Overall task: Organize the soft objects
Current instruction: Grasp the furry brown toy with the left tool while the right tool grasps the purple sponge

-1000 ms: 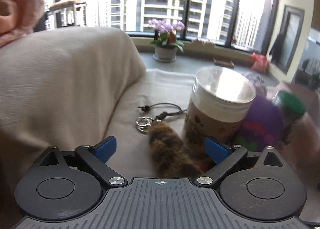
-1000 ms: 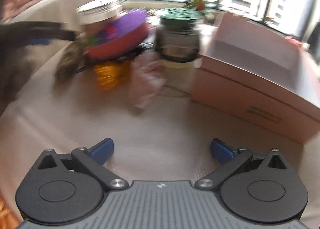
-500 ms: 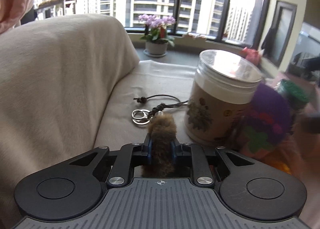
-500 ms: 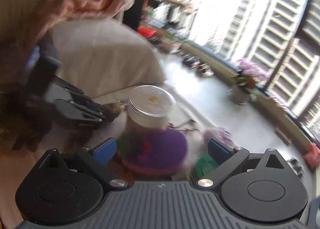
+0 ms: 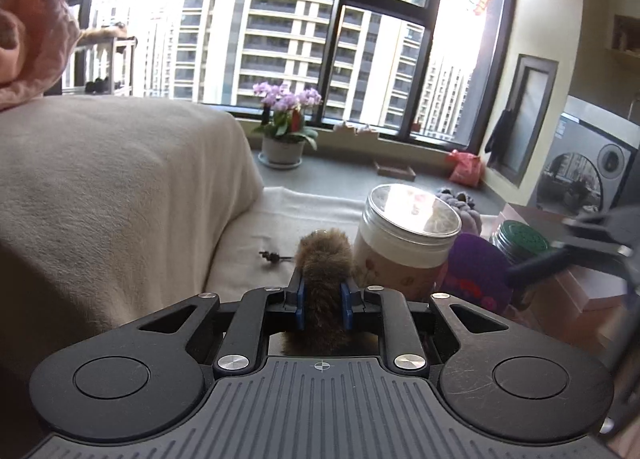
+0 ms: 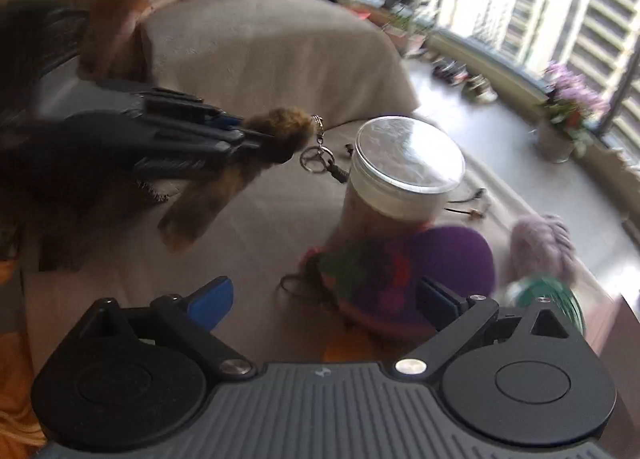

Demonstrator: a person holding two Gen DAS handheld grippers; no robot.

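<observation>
We see a beige couch (image 5: pixel 120 187), its seat (image 6: pixel 256 235) bearing the soft things. A lidded jar (image 5: pixel 404 243) stands mid-seat, a purple plush (image 6: pixel 424 271) leaning at its base and a lilac plush (image 6: pixel 540 247) just beyond. Our left gripper (image 5: pixel 323 299), its jaws having just been closing, is clamped on the fur tail (image 5: pixel 324 271), raised off the seat with key ring (image 6: pixel 316 157) dangling. Our right gripper (image 6: pixel 324 295) is spread wide above the purple plush, gripping nothing.
</observation>
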